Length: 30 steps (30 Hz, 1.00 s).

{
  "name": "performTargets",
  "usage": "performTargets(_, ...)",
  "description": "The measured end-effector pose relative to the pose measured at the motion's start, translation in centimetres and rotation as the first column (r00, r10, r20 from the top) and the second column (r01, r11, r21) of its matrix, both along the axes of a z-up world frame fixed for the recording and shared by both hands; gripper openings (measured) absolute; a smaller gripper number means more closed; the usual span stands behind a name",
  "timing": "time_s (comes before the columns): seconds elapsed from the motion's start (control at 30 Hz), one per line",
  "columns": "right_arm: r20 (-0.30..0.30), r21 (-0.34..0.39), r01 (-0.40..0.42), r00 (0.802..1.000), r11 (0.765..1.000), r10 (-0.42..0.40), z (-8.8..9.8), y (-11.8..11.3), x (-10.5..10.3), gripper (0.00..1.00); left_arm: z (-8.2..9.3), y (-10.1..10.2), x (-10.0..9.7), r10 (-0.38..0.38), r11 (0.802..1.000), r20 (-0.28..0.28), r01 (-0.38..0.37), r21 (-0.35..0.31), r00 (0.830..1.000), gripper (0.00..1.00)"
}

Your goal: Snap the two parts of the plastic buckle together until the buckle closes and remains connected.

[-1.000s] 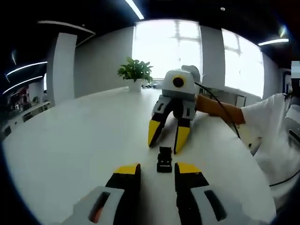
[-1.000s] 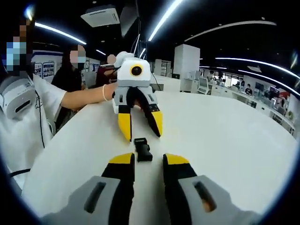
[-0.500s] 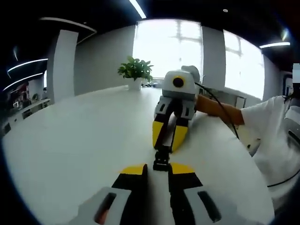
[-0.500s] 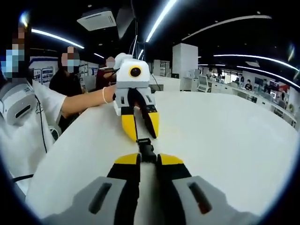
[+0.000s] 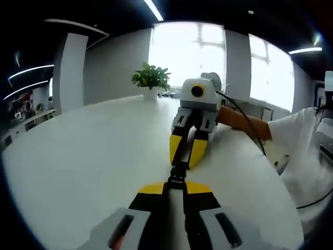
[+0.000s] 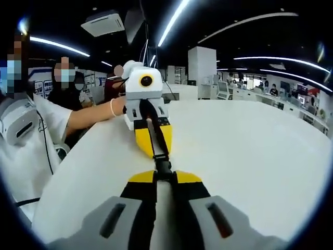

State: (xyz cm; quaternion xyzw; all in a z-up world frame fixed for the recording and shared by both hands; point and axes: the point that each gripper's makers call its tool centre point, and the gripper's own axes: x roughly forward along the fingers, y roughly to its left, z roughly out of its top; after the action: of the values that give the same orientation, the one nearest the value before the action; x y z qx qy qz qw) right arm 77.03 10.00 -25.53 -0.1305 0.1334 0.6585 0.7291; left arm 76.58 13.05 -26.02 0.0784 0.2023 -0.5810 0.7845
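So I've got both grippers nose to nose over the white tabletop (image 5: 78, 156), left gripper (image 5: 175, 186) and right gripper (image 6: 157, 176) each with jaws clamped on an end of the black buckle (image 5: 177, 173). Looks like the pressing step; next I'd push straight together till it clicks, can't tell if it's latched.

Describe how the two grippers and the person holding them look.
Both the left gripper and the right gripper have yellow-tipped black jaws on grey-white bodies. A black cable trails from the right one. The person wears a white short-sleeved shirt and a light bracelet.
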Motion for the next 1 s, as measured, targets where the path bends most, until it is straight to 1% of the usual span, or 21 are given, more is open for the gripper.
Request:
performTargets(0.13,0.017,-0.007,-0.008,1.000,1.000,0.008,-0.06,0.00,-0.07,0.10,0.00,-0.08,0.02,0.005,1.000,-0.029,-0.006,-0.019,1.000,0.08)
performTargets(0.2,0.032,-0.012,-0.018,0.999,1.000,0.018,-0.05,0.02,-0.11,0.10,0.01,-0.09,0.01,0.002,1.000,-0.032,-0.002,-0.023,1.000,0.08)
performTargets(0.37,0.025,0.006,-0.051,0.998,0.999,0.051,-0.08,0.07,-0.08,0.09,0.05,-0.14,0.17,-0.003,1.000,-0.029,0.003,-0.019,1.000,0.08)
performTargets(0.5,0.026,0.001,-0.071,0.997,0.997,0.071,-0.05,0.20,-0.20,0.09,0.10,-0.14,0.56,-0.012,1.000,-0.024,0.012,-0.009,1.000,0.07)
performTargets(0.6,0.017,-0.005,-0.115,0.993,0.993,0.115,-0.04,0.28,-0.08,0.09,0.09,-0.11,0.74,-0.044,0.999,-0.046,0.043,-0.016,0.998,0.07)
performTargets(0.63,0.013,-0.003,-0.117,0.993,0.993,0.117,-0.05,0.38,-0.01,0.09,0.11,-0.26,0.62,-0.050,0.998,-0.056,0.049,-0.027,0.997,0.07)
performTargets(0.67,-0.008,-0.004,-0.161,0.987,0.987,0.161,-0.09,0.79,-0.60,0.09,0.17,-0.92,0.44,-0.061,0.997,-0.072,0.058,-0.048,0.996,0.07)
performTargets(0.7,0.014,-0.019,-0.151,0.988,0.988,0.151,0.06,0.62,-0.30,0.09,0.05,-0.60,0.33,-0.061,0.998,-0.057,0.059,-0.030,0.997,0.07)
performTargets(0.73,0.029,-0.029,-0.161,0.986,0.987,0.162,0.05,0.69,-0.44,0.09,-0.06,-0.58,0.12,-0.079,0.997,-0.032,0.078,-0.009,0.996,0.07)
performTargets(0.8,0.023,-0.027,-0.164,0.986,0.986,0.165,0.01,0.66,-0.47,0.09,-0.02,-0.67,-0.19,-0.092,0.996,-0.034,0.092,0.001,0.995,0.07)
performTargets(0.9,0.018,-0.017,-0.169,0.985,0.985,0.169,0.01,0.63,-0.59,0.09,-0.05,-0.56,0.12,-0.087,0.996,-0.065,0.086,-0.026,0.994,0.07)
performTargets(1.0,0.024,-0.020,-0.168,0.985,0.986,0.168,0.04,0.68,-0.71,0.09,0.06,-0.63,0.33,-0.077,0.997,-0.055,0.076,-0.010,0.996,0.08)
